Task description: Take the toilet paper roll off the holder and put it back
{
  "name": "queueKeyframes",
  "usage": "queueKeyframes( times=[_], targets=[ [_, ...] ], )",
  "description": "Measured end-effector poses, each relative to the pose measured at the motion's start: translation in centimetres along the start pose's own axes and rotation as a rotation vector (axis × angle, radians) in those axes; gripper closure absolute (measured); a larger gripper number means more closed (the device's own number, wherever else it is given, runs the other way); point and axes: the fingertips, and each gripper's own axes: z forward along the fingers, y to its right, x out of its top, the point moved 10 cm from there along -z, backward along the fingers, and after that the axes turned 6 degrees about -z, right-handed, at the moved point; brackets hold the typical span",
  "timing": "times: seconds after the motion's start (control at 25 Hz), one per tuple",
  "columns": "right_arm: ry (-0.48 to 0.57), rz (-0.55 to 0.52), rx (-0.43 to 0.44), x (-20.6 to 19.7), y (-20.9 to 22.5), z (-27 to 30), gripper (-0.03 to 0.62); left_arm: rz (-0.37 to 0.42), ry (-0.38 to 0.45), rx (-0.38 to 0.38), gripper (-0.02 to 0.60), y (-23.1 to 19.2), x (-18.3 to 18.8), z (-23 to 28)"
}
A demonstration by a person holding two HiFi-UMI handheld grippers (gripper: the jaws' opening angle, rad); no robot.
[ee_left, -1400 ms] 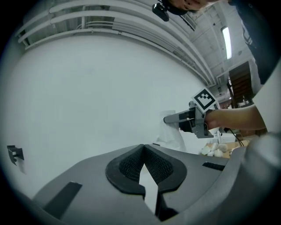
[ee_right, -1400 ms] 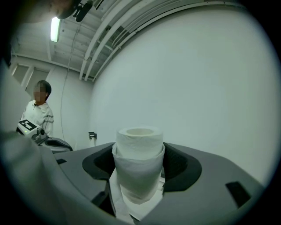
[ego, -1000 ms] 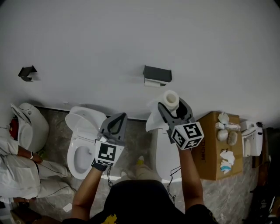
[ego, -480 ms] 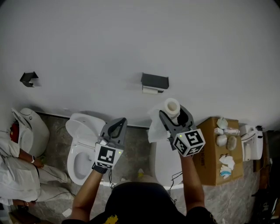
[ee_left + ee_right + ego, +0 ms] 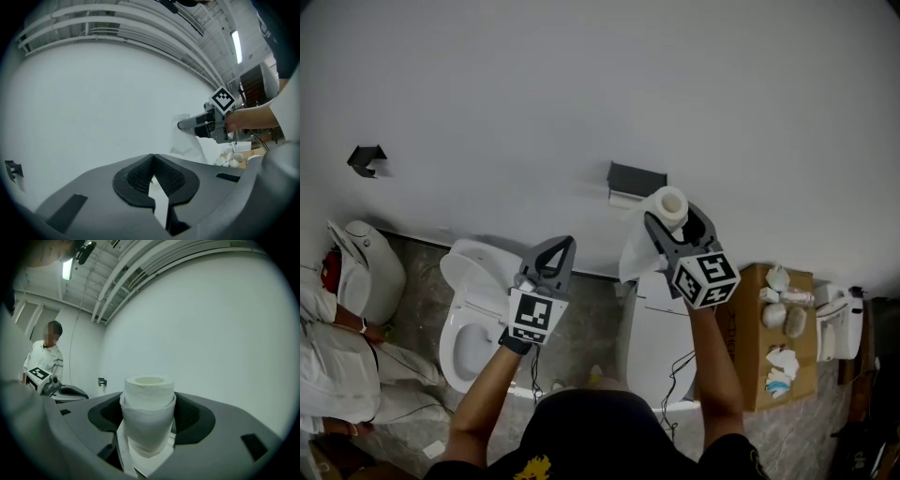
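Observation:
A dark grey holder (image 5: 636, 180) is fixed to the white wall, with a white strip under it. The white toilet paper roll (image 5: 669, 205) stands upright just below and right of the holder, and my right gripper (image 5: 672, 221) is shut on it. A loose sheet (image 5: 634, 255) hangs from the roll. In the right gripper view the roll (image 5: 148, 411) fills the space between the pads of the right gripper (image 5: 149, 420). My left gripper (image 5: 553, 255) is lower left, shut and empty; its tips (image 5: 153, 163) touch.
An open toilet (image 5: 473, 300) stands below the left gripper, another (image 5: 366, 272) far left beside a person in white (image 5: 328, 366). A white cistern (image 5: 656, 342) is under my right arm. A cardboard box (image 5: 752, 328) holds small items. A second holder (image 5: 366, 157) hangs far left.
My right gripper has carried the roll up toward the holder, so the gap between them is smaller. The left gripper has stayed about where it was.

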Motion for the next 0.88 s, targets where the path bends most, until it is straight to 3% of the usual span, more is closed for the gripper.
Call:
queueKeyframes(
  times=[0.88],
  targets=[
    [-0.022,0.064,-0.042,-1.5,8.2,10.3,0.298,-0.002,-0.022,0.035,0.563,-2.0,-1.0,5.0]
  ],
)
